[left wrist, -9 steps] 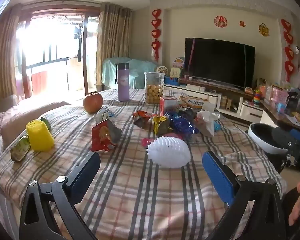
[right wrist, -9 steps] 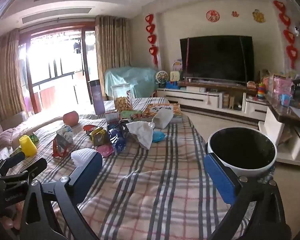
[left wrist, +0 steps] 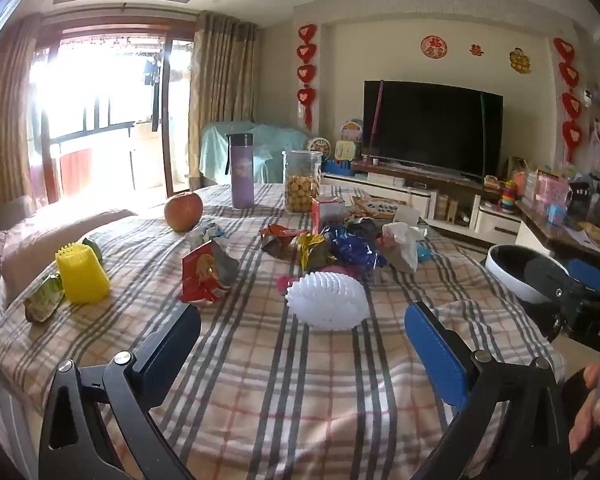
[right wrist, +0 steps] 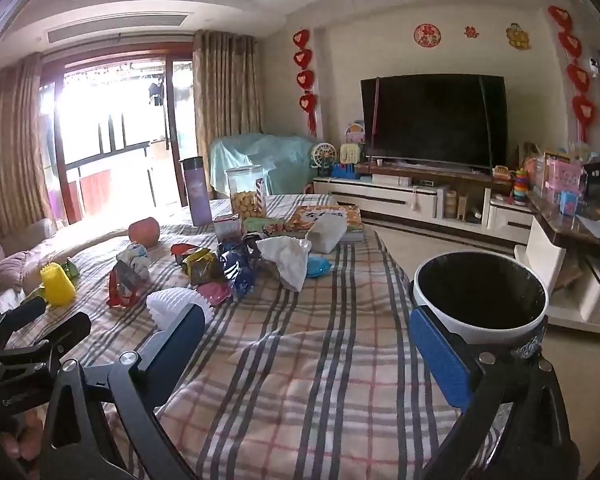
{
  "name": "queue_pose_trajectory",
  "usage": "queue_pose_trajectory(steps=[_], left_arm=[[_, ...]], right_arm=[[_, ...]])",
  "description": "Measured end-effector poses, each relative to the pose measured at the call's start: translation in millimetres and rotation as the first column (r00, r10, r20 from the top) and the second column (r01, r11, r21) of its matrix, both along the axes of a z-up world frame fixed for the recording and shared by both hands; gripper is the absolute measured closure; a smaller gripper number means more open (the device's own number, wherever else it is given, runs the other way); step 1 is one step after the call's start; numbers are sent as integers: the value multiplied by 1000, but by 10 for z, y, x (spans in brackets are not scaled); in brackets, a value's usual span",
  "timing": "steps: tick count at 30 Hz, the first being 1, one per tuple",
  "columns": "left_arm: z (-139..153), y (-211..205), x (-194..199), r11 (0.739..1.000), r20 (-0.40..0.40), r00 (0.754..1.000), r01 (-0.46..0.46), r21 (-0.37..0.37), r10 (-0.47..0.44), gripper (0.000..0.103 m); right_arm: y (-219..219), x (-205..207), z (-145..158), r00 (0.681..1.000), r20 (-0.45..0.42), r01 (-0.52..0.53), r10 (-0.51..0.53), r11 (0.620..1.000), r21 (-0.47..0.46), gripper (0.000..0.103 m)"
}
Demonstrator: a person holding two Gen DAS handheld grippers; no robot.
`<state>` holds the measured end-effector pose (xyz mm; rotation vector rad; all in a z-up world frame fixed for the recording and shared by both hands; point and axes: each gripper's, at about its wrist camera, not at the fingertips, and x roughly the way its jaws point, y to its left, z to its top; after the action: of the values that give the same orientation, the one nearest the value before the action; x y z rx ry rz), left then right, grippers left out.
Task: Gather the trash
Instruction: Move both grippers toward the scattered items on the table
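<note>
Both the left gripper (left wrist: 302, 344) and right gripper (right wrist: 306, 340) are wide apart, holding nothing. Crinkled snack wrappers (left wrist: 320, 246) sit mid-table on the plaid-clothed table (left wrist: 280, 380), with the white-rimmed black trash bin (right wrist: 480, 296) just beside its right edge.

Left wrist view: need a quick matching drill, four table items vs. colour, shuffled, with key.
Items:
1. ridged oval brush
2. tall bottle
3. ridged cup-shaped toy
4. crumpled wrapper by the tissue

Colours:
A. yellow
B. blue
C. white
D. purple

Pairs: 1-C, 2-D, 3-A, 4-B
</note>
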<state>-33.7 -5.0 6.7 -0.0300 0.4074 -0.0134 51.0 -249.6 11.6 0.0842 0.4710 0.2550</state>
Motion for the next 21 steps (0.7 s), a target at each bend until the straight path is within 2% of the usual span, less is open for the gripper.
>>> queue_pose_trajectory(steps=[3,21], left_arm=[[33,8,-29,1000,0,1000,5,-8,-5,1],[60,28,-12,1000,2,1000,0,-10,0,1]], right_arm=[[162,-213,-91,999,30,20,-19,999,-36,0],[84,-166,-61,1000,13,12,-12,1000,7,0]])
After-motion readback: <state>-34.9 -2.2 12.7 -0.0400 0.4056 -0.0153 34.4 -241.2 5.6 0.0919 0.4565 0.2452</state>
